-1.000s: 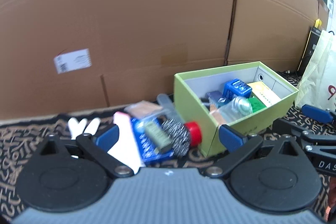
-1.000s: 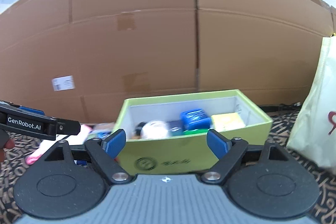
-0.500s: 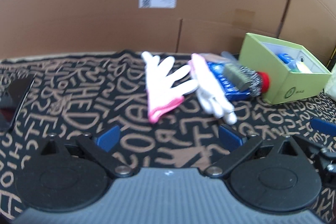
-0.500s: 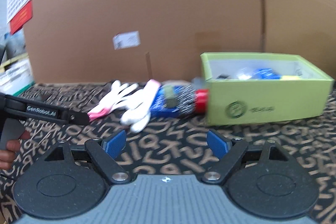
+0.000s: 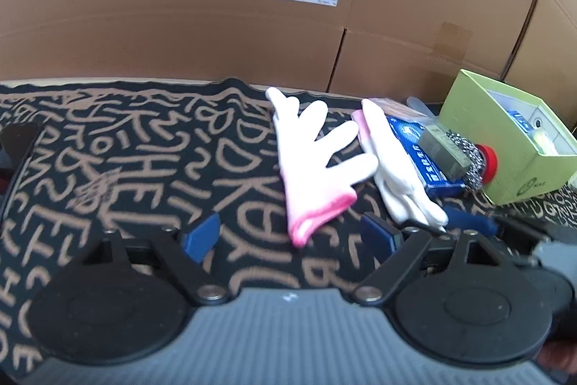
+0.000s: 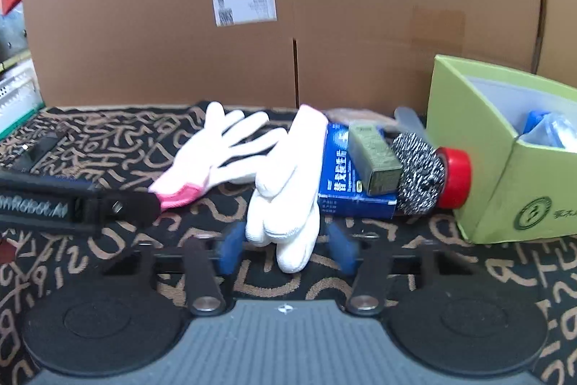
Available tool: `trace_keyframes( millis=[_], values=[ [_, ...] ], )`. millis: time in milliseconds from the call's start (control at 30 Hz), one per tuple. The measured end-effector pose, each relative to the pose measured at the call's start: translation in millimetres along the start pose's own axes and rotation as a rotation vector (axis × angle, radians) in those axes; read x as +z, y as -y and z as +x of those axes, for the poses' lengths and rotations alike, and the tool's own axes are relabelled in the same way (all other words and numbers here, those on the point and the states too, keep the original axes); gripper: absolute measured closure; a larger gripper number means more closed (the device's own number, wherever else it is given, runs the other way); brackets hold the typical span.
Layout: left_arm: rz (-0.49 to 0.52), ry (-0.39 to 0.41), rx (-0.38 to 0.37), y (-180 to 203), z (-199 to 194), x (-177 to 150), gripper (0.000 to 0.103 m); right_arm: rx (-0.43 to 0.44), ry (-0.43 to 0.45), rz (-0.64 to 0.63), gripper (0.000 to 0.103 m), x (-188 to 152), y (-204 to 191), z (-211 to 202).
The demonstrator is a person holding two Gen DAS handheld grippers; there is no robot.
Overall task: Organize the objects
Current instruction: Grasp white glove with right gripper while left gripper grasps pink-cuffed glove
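Broadly, a cardboard wall (image 6: pixel 324 24) with a white shipping label (image 6: pixel 245 5) closes the far side, and a black cloth with tan lettering (image 5: pixel 126 161) covers the surface.

Container: a green box (image 6: pixel 483 175), open-topped, stands at the right. A blue item (image 6: pixel 537 119) and something clear (image 6: pixel 562 130) show inside; the rest of its contents is hidden by the wall.

Just left of the box lies a red cap (image 6: pixel 456 177), then a steel scourer (image 6: pixel 418 174) touching it, an olive block (image 6: pixel 375 159), and a flat blue packet (image 6: pixel 342 183) under them.

Right gripper (image 6: pixel 286 248): jaws closing, blurred, with the fingertip end of the right glove (image 6: pixel 288 190) between the blue pads. Whether the pads already press on it, I cannot tell.

Left gripper (image 5: pixel 288 235): jaws wide apart and closing. The pink cuff of the left glove (image 5: pixel 313 165) lies just ahead of the pads, untouched.

Right glove: long axis near to far, cuff far, fingers toward the near edge, partly over the blue packet.

Left glove: flat, cuff near, fingers spread and pointing far, its thumb side touching the right glove.
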State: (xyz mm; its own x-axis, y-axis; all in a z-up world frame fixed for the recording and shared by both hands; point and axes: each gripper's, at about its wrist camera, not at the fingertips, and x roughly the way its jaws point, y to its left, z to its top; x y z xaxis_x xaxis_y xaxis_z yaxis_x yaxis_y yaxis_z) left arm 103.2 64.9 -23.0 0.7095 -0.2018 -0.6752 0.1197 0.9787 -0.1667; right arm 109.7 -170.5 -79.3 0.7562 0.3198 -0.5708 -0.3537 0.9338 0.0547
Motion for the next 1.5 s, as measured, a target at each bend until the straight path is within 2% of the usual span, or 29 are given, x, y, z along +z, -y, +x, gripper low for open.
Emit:
trace_keyframes(
  millis=[67,100,167,200,233,300,367,433,467,533,567,600,633,667,767,800,900,1000,1033,1067,1100,1233,1267,1300,1333,1367,1400,1433,1500],
  values=[
    [-0.001,-0.018,-0.005,1.1,13.7,6.2,0.024,0.012,0.006,0.012,0.081,-2.9,2.7,-5.6],
    [0.000,-0.029,-0.008,2.0,20.0,8.5,0.032,0.016,0.011,0.002,0.084,-4.5,3.0,-12.0],
    [0.020,-0.034,0.001,6.8,30.0,12.4,0.038,0.028,0.031,-0.018,0.087,-9.5,4.0,-28.7],
    [0.043,-0.032,0.008,10.5,32.4,14.2,0.052,0.035,0.041,-0.031,0.088,-13.1,4.7,-38.6],
    [0.060,-0.036,0.002,13.3,33.9,14.7,0.059,0.040,0.045,-0.036,0.088,-16.8,5.9,-48.6],
    [0.076,-0.043,-0.015,17.6,33.5,14.0,0.080,0.060,0.047,-0.036,0.088,-24.4,10.2,-68.2],
    [0.090,-0.056,-0.045,20.0,26.5,8.4,0.088,0.086,0.025,-0.040,0.088,-32.6,13.3,-85.2],
    [0.096,-0.088,-0.112,19.0,14.4,-2.0,0.089,0.112,-0.021,-0.053,0.087,-42.1,16.3,-98.9],
    [0.102,-0.106,-0.142,18.4,6.5,-9.2,0.089,0.125,-0.050,-0.065,0.083,-45.9,18.2,-103.5],
    [0.132,-0.127,-0.186,17.5,-12.8,-25.9,0.089,0.156,-0.109,-0.094,0.064,-53.7,19.6,-111.9],
    [0.135,-0.134,-0.196,15.9,-20.2,-31.6,0.086,0.155,-0.112,-0.100,0.056,-56.5,20.2,-116.9],
    [0.120,-0.137,-0.197,13.3,-27.0,-36.3,0.079,0.148,-0.104,-0.105,0.037,-58.4,20.8,-122.2],
    [0.099,-0.136,-0.196,10.3,-31.2,-37.8,0.074,0.133,-0.091,-0.110,0.027,-58.1,20.9,-125.8],
    [0.079,-0.136,-0.194,8.0,-32.6,-37.0,0.064,0.118,-0.068,-0.118,0.026,-56.9,20.4,-128.0],
    [0.038,-0.124,-0.157,6.8,-24.3,-25.9,0.053,0.066,-0.020,-0.135,0.026,-45.8,15.4,-120.5],
    [0.030,-0.124,-0.147,7.3,-19.0,-21.4,0.046,0.056,-0.010,-0.134,0.026,-41.5,13.0,-113.9],
    [0.050,-0.118,-0.120,16.2,-3.0,-13.6,0.032,0.061,-0.001,-0.115,0.026,-33.9,11.5,-93.6],
    [0.093,-0.097,-0.072,27.8,8.8,-9.9,0.029,0.049,-0.024,-0.088,0.026,-28.7,9.8,-71.4],
    [0.106,-0.097,-0.072,30.6,11.8,-8.3,0.032,0.042,-0.036,-0.078,0.026,-27.5,9.2,-63.8],
    [0.121,-0.098,-0.080,33.6,12.8,-8.3,0.050,0.038,-0.045,-0.067,0.027,-26.1,9.2,-58.3],
    [0.143,-0.098,-0.090,37.4,12.3,-8.3,0.057,0.038,-0.050,-0.058,0.031,-26.9,8.6,-54.6],
    [0.211,-0.085,-0.092,49.1,6.0,-13.6,0.059,0.067,-0.054,-0.036,0.043,-31.5,9.5,-46.9],
    [0.215,-0.083,-0.089,49.7,6.6,-13.9,0.054,0.062,-0.050,-0.043,0.045,-32.3,8.4,-47.3],
    [0.213,-0.083,-0.086,49.5,7.7,-14.2,0.048,0.061,-0.046,-0.048,0.050,-32.5,7.8,-47.7],
    [0.203,-0.090,-0.086,48.5,10.2,-14.3,0.047,0.069,-0.042,-0.045,0.063,-32.9,8.0,-49.0],
    [0.195,-0.097,-0.087,47.2,12.2,-14.4,0.048,0.083,-0.040,-0.037,0.066,-33.1,9.0,-50.6],
    [0.202,-0.090,-0.083,48.0,11.7,-14.7,0.057,0.087,-0.034,-0.030,0.070,-33.1,10.5,-52.4],
    [0.215,-0.089,-0.079,49.6,10.6,-15.3,0.061,0.085,-0.028,-0.028,0.078,-33.4,11.0,-54.3],
    [0.230,-0.090,-0.087,52.4,6.7,-16.3,0.081,0.087,-0.010,-0.020,0.081,-34.2,13.6,-60.1]
  ],
)
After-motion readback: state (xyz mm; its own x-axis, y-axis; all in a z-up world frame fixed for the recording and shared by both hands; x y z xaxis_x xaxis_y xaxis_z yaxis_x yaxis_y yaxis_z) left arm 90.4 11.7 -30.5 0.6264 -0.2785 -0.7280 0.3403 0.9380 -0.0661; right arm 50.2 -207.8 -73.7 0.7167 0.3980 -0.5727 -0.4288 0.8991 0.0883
